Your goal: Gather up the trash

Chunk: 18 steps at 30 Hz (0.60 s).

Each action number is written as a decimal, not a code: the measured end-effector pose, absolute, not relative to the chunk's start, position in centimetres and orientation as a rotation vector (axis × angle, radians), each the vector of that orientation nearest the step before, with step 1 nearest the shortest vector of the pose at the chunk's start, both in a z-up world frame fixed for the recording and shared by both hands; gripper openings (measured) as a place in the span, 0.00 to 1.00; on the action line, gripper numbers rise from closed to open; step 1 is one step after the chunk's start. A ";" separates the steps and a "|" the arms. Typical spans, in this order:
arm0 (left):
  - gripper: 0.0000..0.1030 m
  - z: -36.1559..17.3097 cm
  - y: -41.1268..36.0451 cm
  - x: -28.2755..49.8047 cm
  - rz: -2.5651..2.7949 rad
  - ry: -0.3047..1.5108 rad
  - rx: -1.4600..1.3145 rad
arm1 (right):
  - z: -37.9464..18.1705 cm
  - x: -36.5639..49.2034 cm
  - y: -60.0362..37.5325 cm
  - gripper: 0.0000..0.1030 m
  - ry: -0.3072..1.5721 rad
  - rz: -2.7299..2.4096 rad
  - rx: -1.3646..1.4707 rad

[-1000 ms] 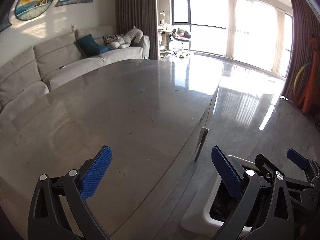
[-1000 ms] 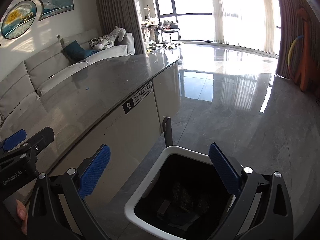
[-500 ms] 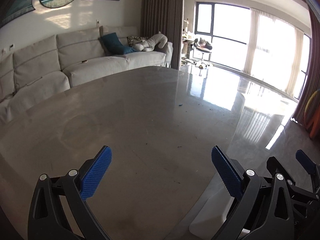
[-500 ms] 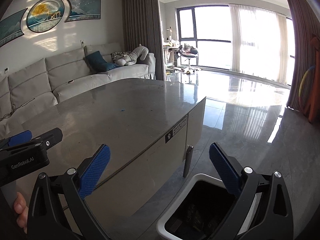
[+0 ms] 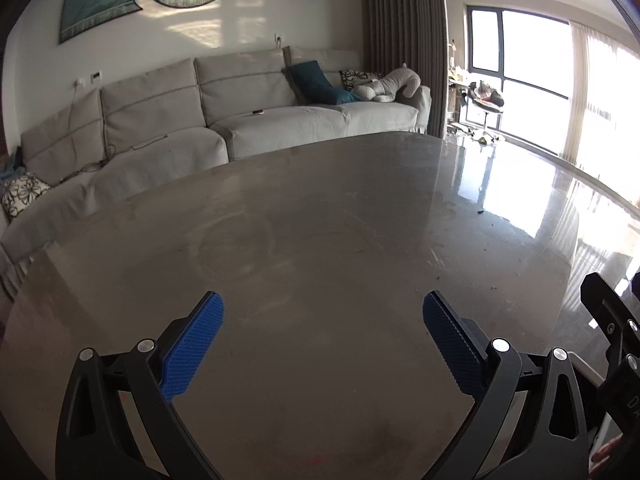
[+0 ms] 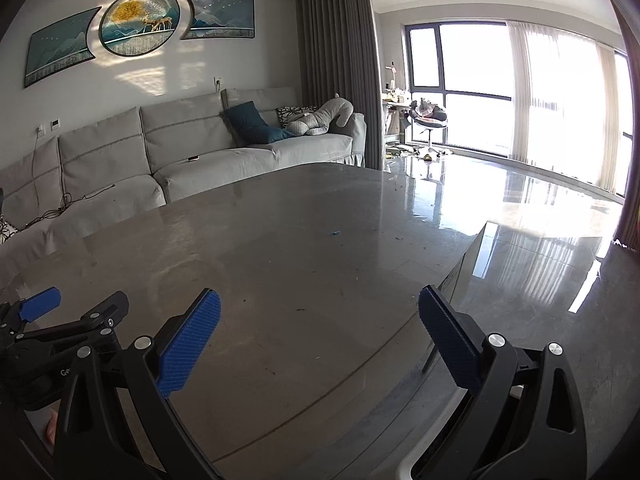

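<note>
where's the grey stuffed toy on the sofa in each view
Left wrist: stuffed toy lies upper right of centre, at the sofa's right end.
Right wrist: stuffed toy lies just above centre, at the same end.
Shared landmark: the teal cushion directly left of it.

- Hovering above the near part of the table (image 5: 320,240), jaws spread with nothing between: left gripper (image 5: 323,344).
- Hanging just to its right, over the table's right edge, likewise spread: right gripper (image 6: 319,336).
- Lying on the tabletop ahead of the right gripper, toward the far side: small scrap (image 6: 334,233).
- Peeking up below the table's right edge, on the floor: bin rim (image 6: 412,462).
- Stretching behind the table, against the wall: sofa (image 5: 240,120).
- Resting on the sofa's right end: cushion (image 6: 256,124), with plush toy (image 6: 320,120) right of it.
</note>
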State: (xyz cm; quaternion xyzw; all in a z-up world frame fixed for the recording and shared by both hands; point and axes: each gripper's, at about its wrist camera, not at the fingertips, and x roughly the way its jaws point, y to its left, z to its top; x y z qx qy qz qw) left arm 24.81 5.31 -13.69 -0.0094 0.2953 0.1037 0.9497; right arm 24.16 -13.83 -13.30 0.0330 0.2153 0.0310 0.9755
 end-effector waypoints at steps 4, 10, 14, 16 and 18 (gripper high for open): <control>0.95 -13.7 6.8 24.3 0.241 0.608 -0.029 | -12.9 24.6 -12.2 0.96 0.426 0.107 0.070; 0.95 -13.8 8.4 24.1 0.278 0.613 -0.058 | -13.2 25.0 -10.1 0.96 0.435 0.146 0.053; 0.95 -13.9 8.9 23.8 0.288 0.614 -0.064 | -13.8 25.1 -9.5 0.96 0.453 0.159 0.048; 0.95 -13.8 9.0 23.8 0.293 0.609 -0.063 | -13.9 25.1 -9.2 0.96 0.457 0.165 0.044; 0.95 -13.7 8.9 23.6 0.298 0.602 -0.058 | -13.9 25.1 -9.0 0.96 0.457 0.168 0.040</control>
